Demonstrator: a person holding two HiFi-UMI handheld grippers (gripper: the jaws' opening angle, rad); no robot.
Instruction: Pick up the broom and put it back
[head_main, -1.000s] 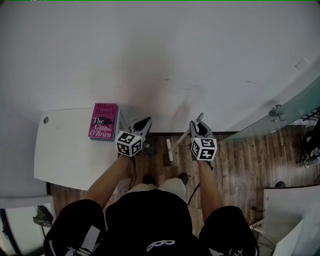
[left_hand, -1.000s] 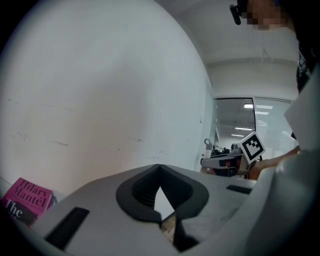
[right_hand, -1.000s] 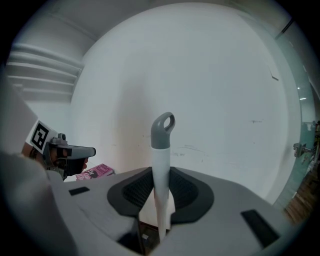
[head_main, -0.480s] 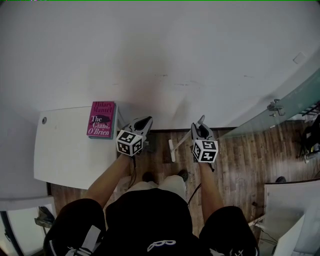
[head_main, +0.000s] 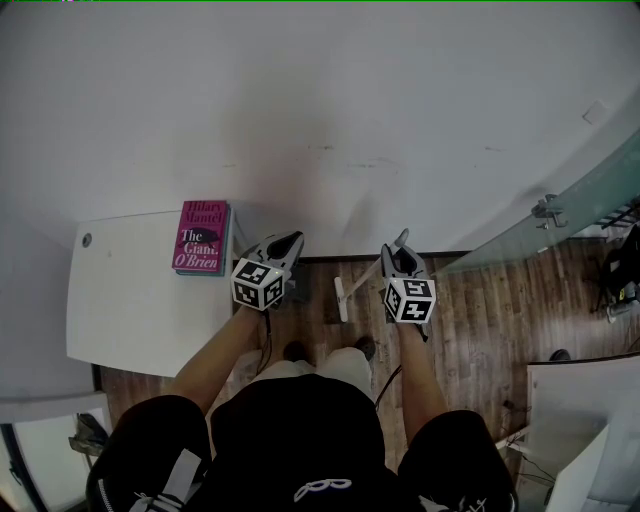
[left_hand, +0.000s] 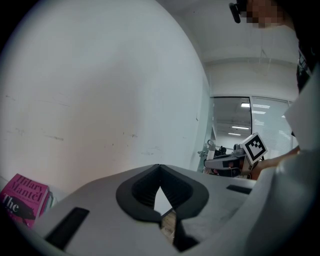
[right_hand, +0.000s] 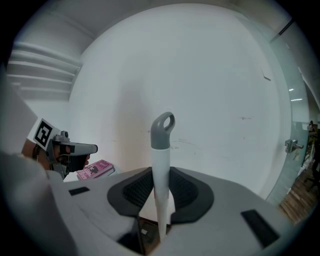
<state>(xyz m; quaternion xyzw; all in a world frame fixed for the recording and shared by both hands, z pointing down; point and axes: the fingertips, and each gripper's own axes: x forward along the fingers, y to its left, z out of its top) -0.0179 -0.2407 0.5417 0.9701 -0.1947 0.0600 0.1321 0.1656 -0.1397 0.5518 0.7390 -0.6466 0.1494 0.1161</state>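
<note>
Broom, a white pole with a grey looped cap (right_hand: 161, 150), stands nearly upright between the pads of the right tongs (head_main: 397, 257), which are closed part-way onto the pole below the cap. Its narrow white head (head_main: 341, 298) is down by the brown wooden floor (head_main: 480, 310), near the white wall (head_main: 320, 120); contact with the floor cannot be judged. The left tongs (head_main: 284, 246) are closed tip to tip on nothing, just beside the white bench (head_main: 130, 310) bearing a pink paperback book (head_main: 201, 237). Over the last second the right tongs shift only slightly, then settle, grip unchanged. The pick-up appears complete; leaning the broom back remains.
</note>
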